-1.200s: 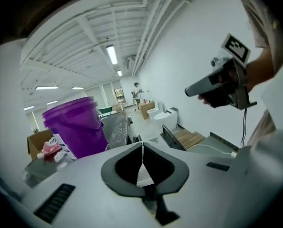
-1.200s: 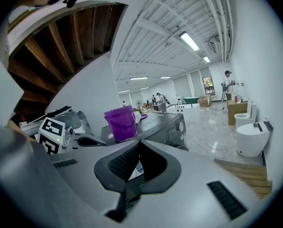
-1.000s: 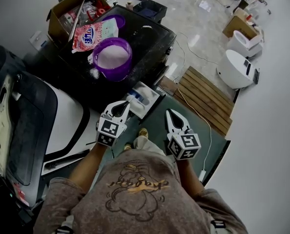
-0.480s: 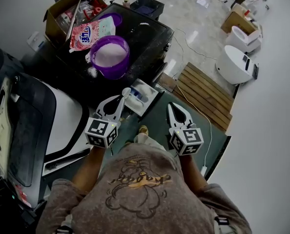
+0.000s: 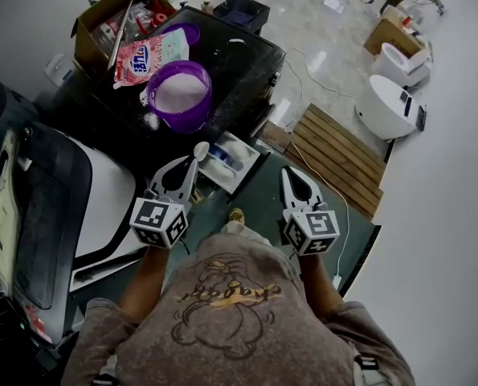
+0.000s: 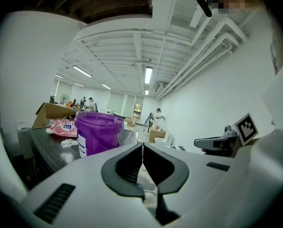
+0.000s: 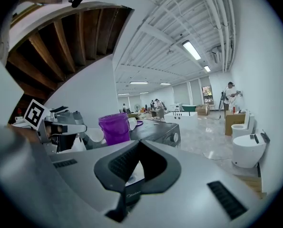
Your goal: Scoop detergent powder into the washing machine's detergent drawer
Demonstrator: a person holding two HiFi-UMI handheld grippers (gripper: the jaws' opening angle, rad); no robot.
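Right at the edge of the pulled-out white plastic detergent drawer (image 5: pixel 243 171), the left gripper (image 5: pixel 193 161) pinches a small white scoop (image 5: pixel 200 149), presumably to tip powder in (right gripper (image 5: pixel 292 174) is clamped on nothing, parked aside).

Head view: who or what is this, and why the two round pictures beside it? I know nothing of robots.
No robot here: a person holds a tool with two jaws in each hand. The head view comes from a camera on the person's head, looking down; the other two come from cameras riding on each tool. The left gripper has its jaws shut on a white scoop; the right gripper has its jaws together, nothing seen between them. On the black washing machine stand a purple tub of white powder and a pink detergent bag. The detergent drawer is open.
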